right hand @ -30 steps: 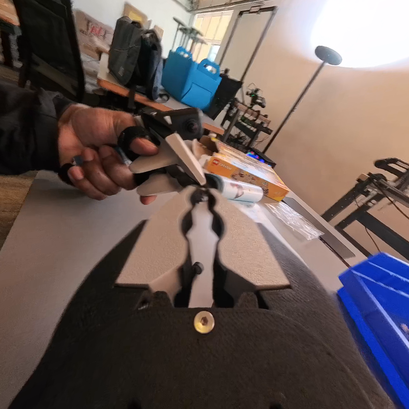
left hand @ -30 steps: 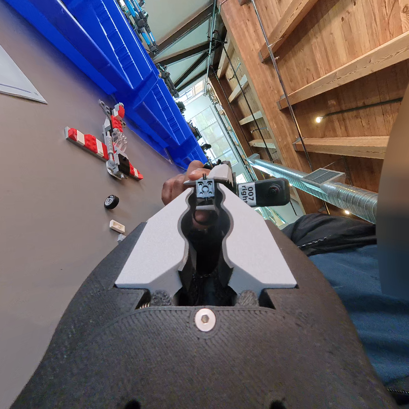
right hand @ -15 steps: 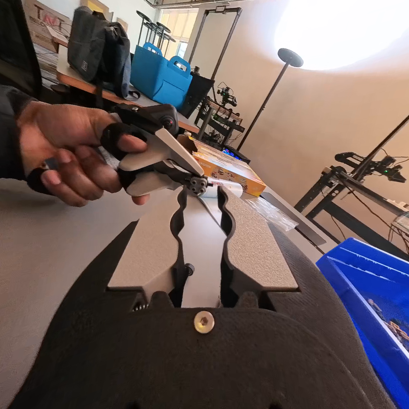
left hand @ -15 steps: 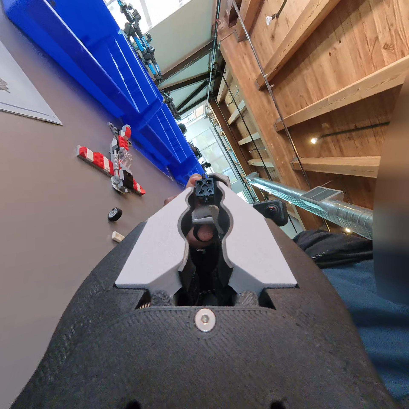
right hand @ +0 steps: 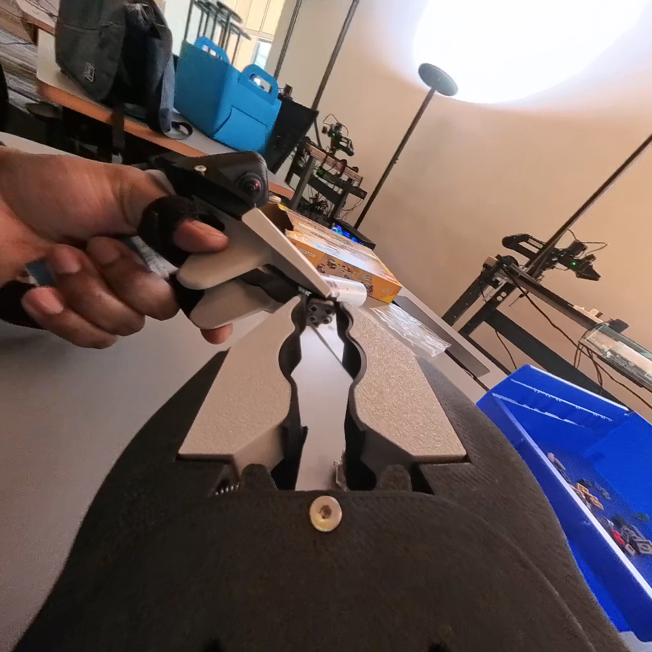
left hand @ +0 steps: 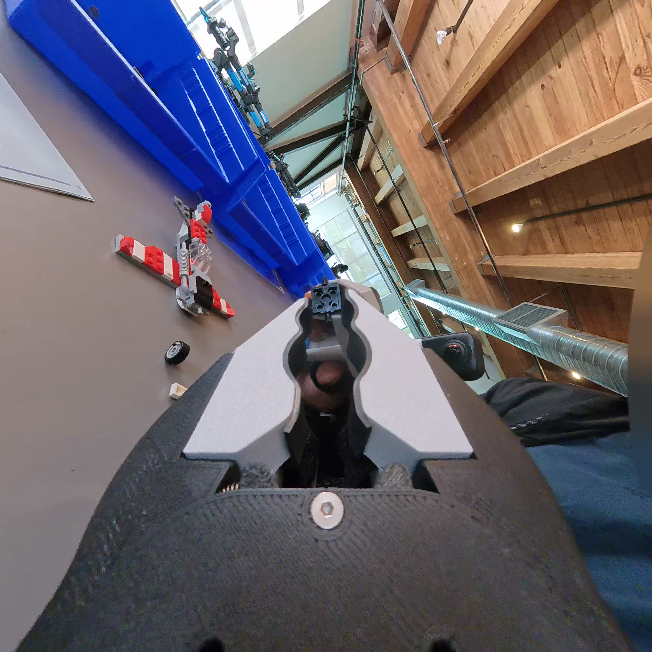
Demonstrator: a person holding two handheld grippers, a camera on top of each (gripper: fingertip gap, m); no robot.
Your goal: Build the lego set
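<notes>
the left gripper has its two pale grey fingers clamped on a small dark lego piece, a square black brick whose near face shows a ring of round holes and a thin pin sticking out above and below. it sits at the very fingertips, just above the middle of the left wrist view, held up off the table.

in the right wrist view the same piece shows as a dark grey block with four round holes, just above the frame's middle. the right gripper has its fingers a little apart, the tips standing on either side of the piece and very close to it; whether they press on it i cannot tell. the left gripper's own tips meet the piece from the upper left, and a hand at the left edge squeezes its grey handle.

on the grey table, in the left part of the left wrist view, lies a part-built lego plane: a long red-and-white striped wing, a grey spine with a spring, a clear piece and a black block. below it lie a small black wheel and a small white plate, well apart from the plane. blue bins run along the upper left.

in the right wrist view an orange lego box lies behind the grippers, a clear plastic bag to its right, and a blue bin with loose pieces at the lower right.
</notes>
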